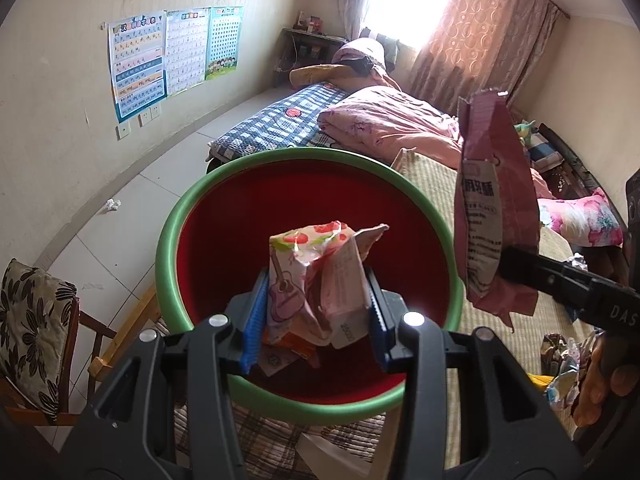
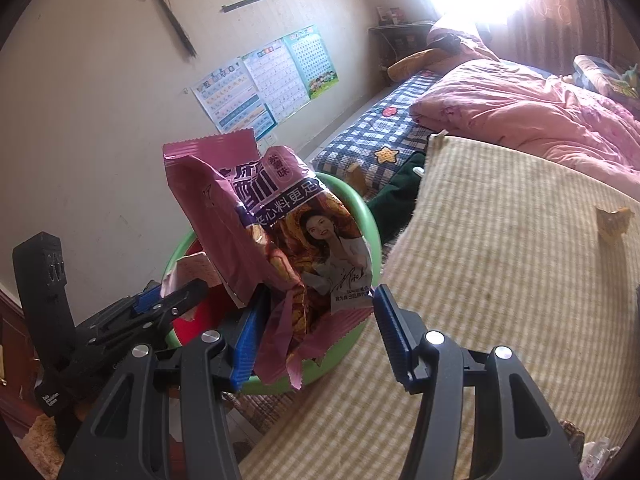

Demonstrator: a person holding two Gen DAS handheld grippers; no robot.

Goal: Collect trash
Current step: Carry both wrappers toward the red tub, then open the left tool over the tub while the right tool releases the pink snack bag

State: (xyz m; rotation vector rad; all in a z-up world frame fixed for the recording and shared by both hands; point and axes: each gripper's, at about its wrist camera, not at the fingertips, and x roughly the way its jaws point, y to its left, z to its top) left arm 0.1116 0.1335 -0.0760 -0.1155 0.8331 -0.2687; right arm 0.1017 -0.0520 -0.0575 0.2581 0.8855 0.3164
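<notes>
Across the room, a bed (image 1: 360,128) carries a pink quilt (image 2: 520,104) over a blue checked sheet (image 1: 280,120), with a striped woven mat (image 2: 500,260) covering its near part. Behind it, patterned curtains (image 1: 480,40) glow with daylight. 3 learning charts (image 1: 176,56) hang on the pale wall, their small print too fine to read. On the mat's edge sits a round bin (image 1: 192,208), green at the rim and red inside. A pink snack bag (image 2: 280,232), printed with Chinese characters and a picture of a person, hangs over the bin; the right gripper (image 2: 316,336) holds its lower end, pressed against the left pad while the right pad stands apart from it. The left gripper (image 1: 312,312) pinches a crumpled wrapper (image 1: 312,276) with a guitar and strawberry print above the bin's red inside. More wrappers (image 1: 560,364) lie on the mat. A crumpled paper scrap (image 1: 112,205) lies on the tiled floor (image 1: 160,176).
</notes>
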